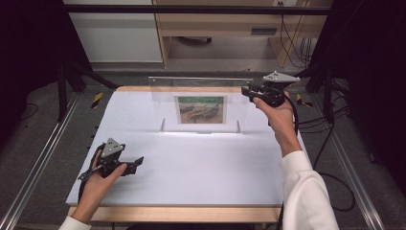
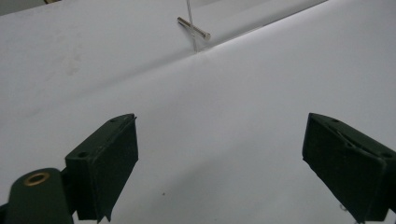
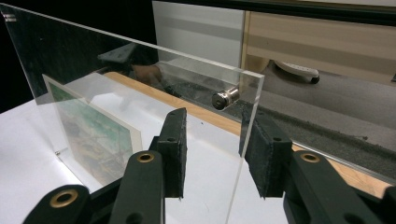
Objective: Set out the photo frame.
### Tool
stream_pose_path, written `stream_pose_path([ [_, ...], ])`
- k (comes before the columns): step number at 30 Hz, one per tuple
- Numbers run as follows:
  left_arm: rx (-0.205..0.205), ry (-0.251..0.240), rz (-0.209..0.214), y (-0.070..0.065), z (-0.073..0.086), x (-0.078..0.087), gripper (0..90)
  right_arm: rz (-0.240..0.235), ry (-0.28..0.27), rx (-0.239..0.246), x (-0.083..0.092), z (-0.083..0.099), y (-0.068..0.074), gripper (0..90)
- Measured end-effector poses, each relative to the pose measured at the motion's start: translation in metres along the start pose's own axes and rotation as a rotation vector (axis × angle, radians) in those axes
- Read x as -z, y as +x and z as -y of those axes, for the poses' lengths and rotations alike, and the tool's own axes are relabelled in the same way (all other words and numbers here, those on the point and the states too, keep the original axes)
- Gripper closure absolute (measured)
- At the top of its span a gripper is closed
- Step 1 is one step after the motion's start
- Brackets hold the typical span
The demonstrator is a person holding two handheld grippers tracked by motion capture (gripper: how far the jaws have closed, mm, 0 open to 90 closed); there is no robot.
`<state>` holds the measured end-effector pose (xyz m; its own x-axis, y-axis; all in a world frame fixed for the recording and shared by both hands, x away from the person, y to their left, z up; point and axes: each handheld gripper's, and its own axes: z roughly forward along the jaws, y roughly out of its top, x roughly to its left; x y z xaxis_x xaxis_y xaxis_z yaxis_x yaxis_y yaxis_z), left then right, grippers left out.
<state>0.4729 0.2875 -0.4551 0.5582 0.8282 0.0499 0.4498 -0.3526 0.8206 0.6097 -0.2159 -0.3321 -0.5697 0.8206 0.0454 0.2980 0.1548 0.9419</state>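
A clear acrylic picture frame stands upright at the back of the white table, with a greenish print in its middle. My right gripper is at the frame's upper right corner. In the right gripper view its jaws straddle the panel's edge just below a metal corner bolt; a gap shows between the near pad and the panel, so the right gripper is open. My left gripper rests low at the front left, open and with nothing in it, facing the frame's foot bolt.
A wooden table edge runs along the front. Metal rails flank the table on both sides. Behind the frame are a wooden cabinet and cables on the floor.
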Motion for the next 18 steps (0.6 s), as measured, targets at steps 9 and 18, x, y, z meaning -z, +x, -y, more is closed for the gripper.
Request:
stream_pose_path([
  [9, -0.014, 0.01, -0.006, -0.0019, 0.0008, -0.0011, 10.3, 0.007, 0.004, -0.003, 0.0003, -0.0004, 0.0011, 61.1],
  [18, -0.013, 0.017, -0.009, -0.0016, 0.0024, -0.0022, 10.3, 0.043, 0.024, -0.008, 0.0017, 0.0023, 0.002, 47.7],
])
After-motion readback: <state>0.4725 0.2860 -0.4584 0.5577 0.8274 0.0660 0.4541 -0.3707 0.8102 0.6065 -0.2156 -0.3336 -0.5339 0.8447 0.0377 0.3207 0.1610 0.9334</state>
